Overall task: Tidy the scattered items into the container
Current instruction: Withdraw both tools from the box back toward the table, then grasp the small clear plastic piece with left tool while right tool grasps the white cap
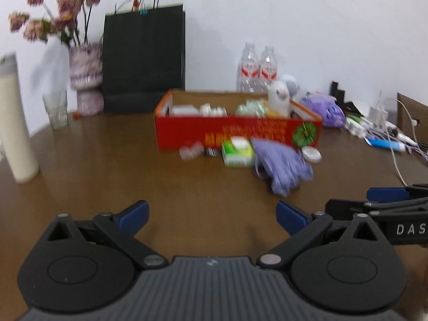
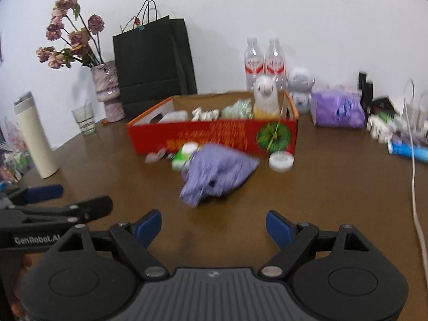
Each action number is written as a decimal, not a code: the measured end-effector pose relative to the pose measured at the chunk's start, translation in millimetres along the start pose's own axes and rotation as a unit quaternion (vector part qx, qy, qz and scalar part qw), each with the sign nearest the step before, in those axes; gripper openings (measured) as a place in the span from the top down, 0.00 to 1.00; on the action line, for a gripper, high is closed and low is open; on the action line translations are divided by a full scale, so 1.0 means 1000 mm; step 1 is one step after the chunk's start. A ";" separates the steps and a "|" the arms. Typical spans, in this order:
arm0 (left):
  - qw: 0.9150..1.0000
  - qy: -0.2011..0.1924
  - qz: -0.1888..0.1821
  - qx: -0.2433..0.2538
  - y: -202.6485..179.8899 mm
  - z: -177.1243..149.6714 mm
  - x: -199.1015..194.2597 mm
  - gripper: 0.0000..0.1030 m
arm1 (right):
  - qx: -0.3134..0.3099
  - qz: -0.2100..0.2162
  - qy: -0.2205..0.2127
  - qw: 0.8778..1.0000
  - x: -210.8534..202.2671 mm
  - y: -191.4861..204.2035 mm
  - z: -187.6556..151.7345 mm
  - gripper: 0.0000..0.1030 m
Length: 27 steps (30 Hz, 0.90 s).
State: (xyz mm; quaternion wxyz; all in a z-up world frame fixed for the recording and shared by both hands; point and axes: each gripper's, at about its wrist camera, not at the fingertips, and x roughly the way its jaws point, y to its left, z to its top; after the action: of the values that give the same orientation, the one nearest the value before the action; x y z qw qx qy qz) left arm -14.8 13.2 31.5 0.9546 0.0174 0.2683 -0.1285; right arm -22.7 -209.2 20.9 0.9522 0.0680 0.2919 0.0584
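Note:
A red cardboard box stands open on the brown table, with a white plush toy and small packets inside. In front of it lie a crumpled purple cloth, a green and white carton, a round white tin and a small clear piece. My left gripper is open above bare table, short of the items. My right gripper is open too, just short of the purple cloth. Nothing is between either pair of fingers.
A cream flask, a glass, a vase of dried flowers and a black paper bag stand at the left and back. Two water bottles, a purple pack and tangled cables crowd the right.

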 end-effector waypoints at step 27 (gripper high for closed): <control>0.998 0.048 -0.019 -0.044 0.012 -0.041 -0.008 0.00 | 0.007 0.022 0.030 0.999 -0.009 0.004 -0.050 0.00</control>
State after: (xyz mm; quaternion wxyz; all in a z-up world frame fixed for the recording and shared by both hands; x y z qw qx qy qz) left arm -39.4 31.0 0.5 0.9379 -0.0238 0.3195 -0.1334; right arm -58.4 -201.4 -14.9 0.9412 0.0794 0.3188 0.0791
